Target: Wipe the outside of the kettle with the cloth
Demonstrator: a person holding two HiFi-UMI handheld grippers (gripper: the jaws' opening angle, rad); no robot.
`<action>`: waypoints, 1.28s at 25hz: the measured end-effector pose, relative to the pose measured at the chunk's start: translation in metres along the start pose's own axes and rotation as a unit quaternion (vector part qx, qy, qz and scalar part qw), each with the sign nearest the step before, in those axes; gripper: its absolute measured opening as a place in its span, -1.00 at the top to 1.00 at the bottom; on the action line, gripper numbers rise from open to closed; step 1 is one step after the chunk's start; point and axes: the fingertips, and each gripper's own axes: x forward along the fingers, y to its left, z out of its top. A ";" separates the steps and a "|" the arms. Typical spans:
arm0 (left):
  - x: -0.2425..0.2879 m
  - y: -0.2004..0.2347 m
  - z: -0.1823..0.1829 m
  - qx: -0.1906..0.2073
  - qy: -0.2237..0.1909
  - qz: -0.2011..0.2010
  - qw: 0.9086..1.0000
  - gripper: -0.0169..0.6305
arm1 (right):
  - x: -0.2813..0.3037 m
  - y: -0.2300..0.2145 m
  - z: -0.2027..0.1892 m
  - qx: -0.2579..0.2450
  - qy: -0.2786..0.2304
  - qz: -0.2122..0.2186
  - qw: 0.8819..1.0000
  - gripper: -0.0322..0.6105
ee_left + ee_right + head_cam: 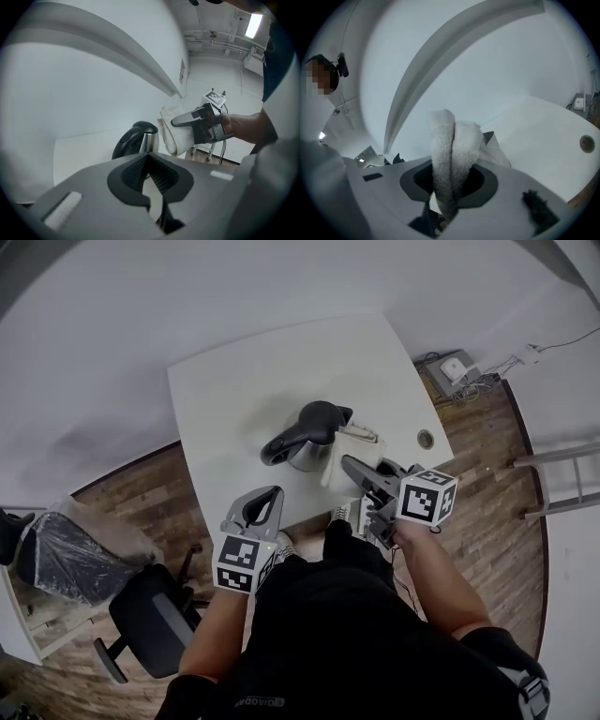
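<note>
Head view, far L edge: a bulky thing under clear plastic is sitting on the floor, partly cut off, so I can't tell what it is. Next to it, a dark office chair is standing at approx 7 o'clock from the table, w/ the person's L arm covering part of it.

L gripper is hovering over the near table edge, at 7 o'clock from the kettle and apart from it. In its own view the jaw tips are meeting w/ nothing btwn them. Its marker cube is facing the head cam.

Kettle is standing upright near table centre, w/ steel body and dark lid & handle, the handle pointing to 8 o'clock. In the L gripper view the gripper body is cutting off its lower part.

Cloth, pale & folded, is pressing against the kettle's 3 o'clock side and hiding that wall.

R gripper is coming in from 4 o'clock, jaws clamped on the cloth. In its own view the cloth is bunching up btwn the jaws and blocking the kettle. A grey bit is peeking out beside it, and I can't tell whether that's kettle or cloth.

Cable hole is showing in the table at 3 o'clock from the cloth. The person's torso is hiding the near table edge.
</note>
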 end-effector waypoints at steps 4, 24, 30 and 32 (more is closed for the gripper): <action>0.002 -0.002 0.003 0.003 0.000 -0.001 1.000 0.93 | -0.003 -0.021 0.013 0.021 -0.013 -0.012 1.000 0.60; 0.035 -0.008 0.013 -0.021 0.010 0.044 0.999 0.93 | 0.008 -0.114 -0.003 0.101 0.034 -0.011 0.994 0.60; 0.043 -0.011 0.011 -0.036 0.019 0.067 0.997 0.93 | 0.017 -0.135 -0.015 0.115 0.059 0.000 0.992 0.60; 0.044 -0.012 0.011 -0.047 0.014 0.075 0.996 0.93 | 0.019 -0.143 -0.022 0.118 0.068 0.002 0.991 0.60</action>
